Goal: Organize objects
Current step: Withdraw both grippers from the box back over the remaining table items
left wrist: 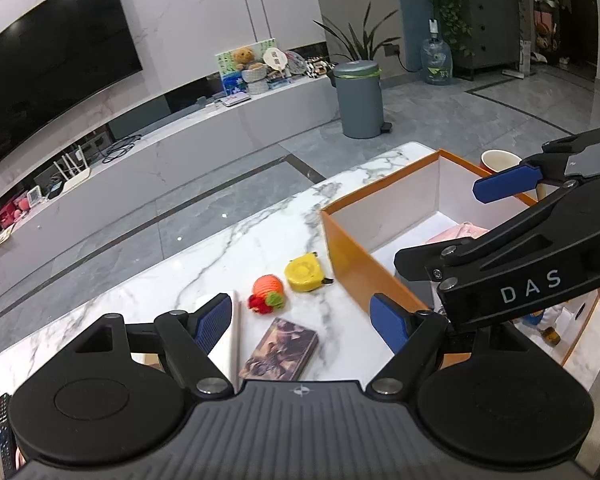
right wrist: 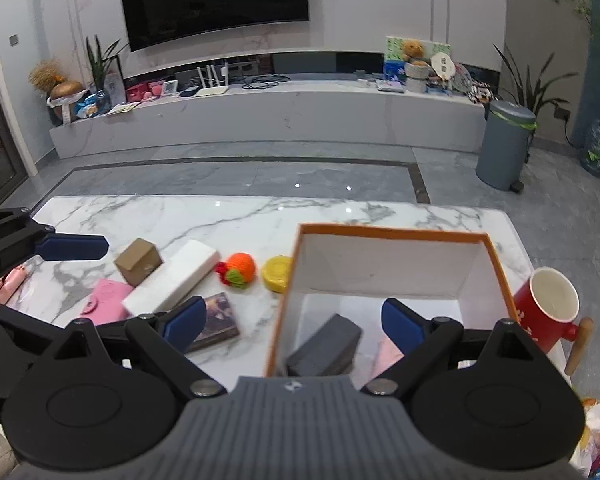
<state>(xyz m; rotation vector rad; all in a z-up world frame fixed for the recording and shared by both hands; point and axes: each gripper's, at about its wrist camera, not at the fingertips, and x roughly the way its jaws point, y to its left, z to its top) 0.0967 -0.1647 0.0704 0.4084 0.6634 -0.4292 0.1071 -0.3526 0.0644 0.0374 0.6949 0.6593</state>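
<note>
In the left wrist view my left gripper (left wrist: 300, 322) is open and empty above the marble table (left wrist: 228, 248). Below it lie a dark picture-covered box (left wrist: 280, 350), an orange knitted toy (left wrist: 266, 290) and a yellow tape measure (left wrist: 304, 272). My right gripper (right wrist: 292, 322) is also open and empty, straddling the near left wall of the orange box (right wrist: 392, 232). A grey case (right wrist: 326, 346) and something pink (right wrist: 388, 354) lie inside. A brown carton (right wrist: 138, 260), a long white box (right wrist: 172, 280) and a pink wallet (right wrist: 104, 300) lie further left.
A red mug (right wrist: 548, 304) with a wooden handle stands right of the orange box. One blue pad (left wrist: 504, 184) of the right gripper reaches over the box from the right. A grey bin (right wrist: 504, 144) stands on the floor beyond the table.
</note>
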